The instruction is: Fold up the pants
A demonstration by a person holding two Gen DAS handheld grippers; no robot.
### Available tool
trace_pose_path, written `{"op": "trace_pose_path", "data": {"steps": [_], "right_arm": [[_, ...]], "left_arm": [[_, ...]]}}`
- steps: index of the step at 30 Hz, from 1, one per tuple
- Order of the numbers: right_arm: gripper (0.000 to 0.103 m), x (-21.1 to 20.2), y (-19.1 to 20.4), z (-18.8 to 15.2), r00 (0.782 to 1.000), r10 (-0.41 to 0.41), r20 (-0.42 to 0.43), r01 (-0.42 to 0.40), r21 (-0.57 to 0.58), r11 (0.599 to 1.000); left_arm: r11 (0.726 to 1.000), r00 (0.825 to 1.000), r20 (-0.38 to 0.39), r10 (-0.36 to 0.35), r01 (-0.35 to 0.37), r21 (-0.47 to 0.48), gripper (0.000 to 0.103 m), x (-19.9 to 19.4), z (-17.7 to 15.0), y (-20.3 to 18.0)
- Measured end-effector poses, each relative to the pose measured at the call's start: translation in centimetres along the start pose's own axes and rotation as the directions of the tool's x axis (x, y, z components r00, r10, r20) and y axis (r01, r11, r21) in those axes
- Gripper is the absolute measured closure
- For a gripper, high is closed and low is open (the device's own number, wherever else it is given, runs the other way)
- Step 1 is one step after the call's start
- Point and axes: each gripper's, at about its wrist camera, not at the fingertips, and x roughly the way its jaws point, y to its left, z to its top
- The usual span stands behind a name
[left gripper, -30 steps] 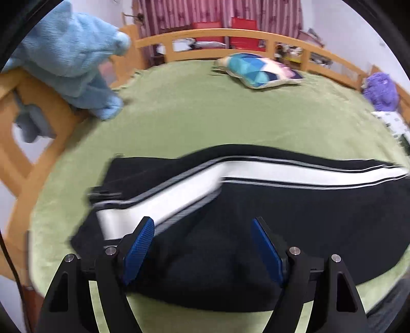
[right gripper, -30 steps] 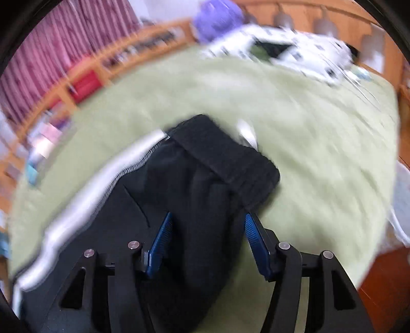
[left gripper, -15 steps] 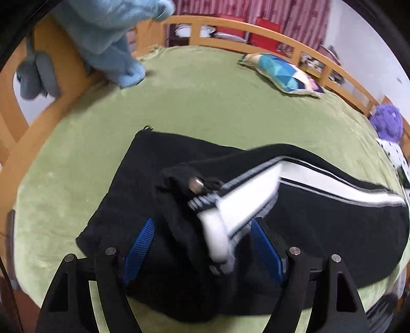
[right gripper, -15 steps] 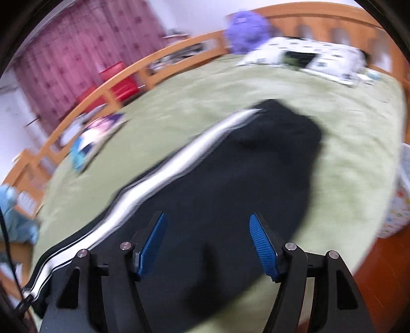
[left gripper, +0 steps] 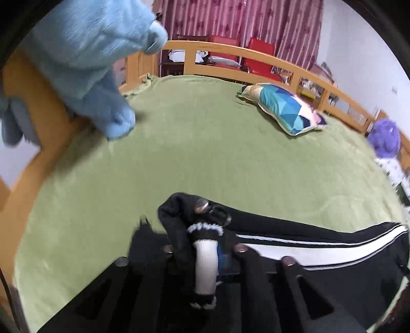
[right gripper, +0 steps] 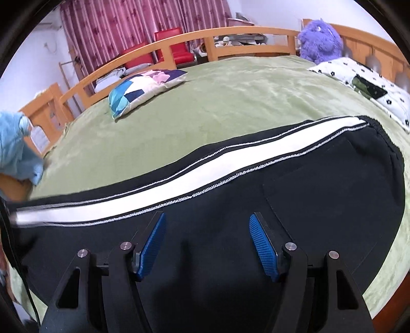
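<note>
The black pants (right gripper: 256,205) with a white side stripe (right gripper: 205,171) are lying stretched along the near edge of the bed (right gripper: 230,97), which is covered in a green blanket. The left hand-held gripper (left gripper: 205,258) is pinching a bunched end of the pants, its jaws drawn together on the fabric so that a short length of white stripe is standing up between them; a metal snap (left gripper: 202,204) is showing on the raised black cloth just above the grip, and the rest of the garment is trailing off toward the right edge of the bed in the left wrist view. The right hand-held gripper (right gripper: 207,243) is sitting over the broad black part of the pants with its blue pads (right gripper: 153,243) spread wide apart and nothing caught between them. A patterned pillow (left gripper: 284,112) is resting near the far edge of the bed beside the wooden rail (left gripper: 256,55). A light blue plush toy (left gripper: 89,56) is leaning at the far left corner, and a purple plush toy (right gripper: 320,41) is sitting at the far right corner next to a black-and-white spotted quilt (right gripper: 371,84). Red chairs (right gripper: 174,43) are standing behind the rail in front of a pink curtain (right gripper: 141,23)
</note>
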Motion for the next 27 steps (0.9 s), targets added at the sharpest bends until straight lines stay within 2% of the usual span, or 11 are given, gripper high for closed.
{"op": "trace_pose_path", "data": {"steps": [2,4,5,6,8,13,16,18,21,24,27], "right_arm": [[0.037,0.1,0.0,-0.3,1.000,0.004,-0.008,-0.004,0.011,1.000],[0.037,0.0,-0.3,-0.6,1.000,0.014,-0.016,-0.013,0.030,0.999],[0.037,0.0,-0.4,-0.6,1.000,0.014,-0.016,-0.014,0.034,0.999],[0.037,0.1,-0.3,-0.7,1.000,0.016,-0.016,-0.015,0.037,0.999],[0.037,0.1,-0.2,-0.8,1.000,0.025,-0.016,-0.025,0.039,0.999],[0.037,0.0,0.4,-1.1,0.998,0.054,-0.019,-0.053,0.035,0.998],[0.037,-0.2,0.7,-1.6,0.997,0.077,-0.020,-0.076,0.031,0.997],[0.037,-0.3,0.8,-1.8,0.996,0.090,-0.020,-0.090,0.026,0.996],[0.037,-0.5,0.8,-2.0,0.995,0.100,-0.016,-0.099,0.020,0.995],[0.037,-0.6,0.2,-1.9,0.992,0.121,-0.019,-0.120,0.045,0.992],[0.037,-0.7,-0.5,-2.0,0.989,0.147,-0.019,-0.145,0.085,0.986]], "left_arm": [[0.994,0.994,-0.061,0.092,-0.088,0.072,0.062,1.0,0.8,-1.0],[0.981,0.984,0.005,0.177,-0.177,0.076,0.050,0.0,0.7,-0.9],[0.980,0.982,0.029,0.185,-0.186,0.074,0.034,-0.7,0.6,-0.6],[0.981,0.983,0.040,0.178,-0.180,0.067,0.030,-1.3,0.5,-0.3],[0.993,0.992,0.060,0.114,-0.116,0.025,0.029,-3.2,-0.2,0.6],[1.000,1.000,-0.004,-0.001,0.001,-0.011,0.029,-5.2,-3.5,1.0],[0.986,0.990,-0.038,-0.136,0.132,-0.104,0.029,-6.4,-7.5,1.3],[0.954,0.972,-0.028,-0.235,0.225,-0.199,0.029,-7.2,-11.1,1.6],[0.945,0.972,-0.028,-0.232,0.219,-0.245,0.029,-7.6,-13.8,1.9],[0.937,0.987,-0.040,-0.156,0.135,-0.323,0.033,-7.4,-15.4,4.0],[0.925,0.986,-0.075,-0.146,0.109,-0.364,0.037,-6.6,-16.3,5.3]]}}
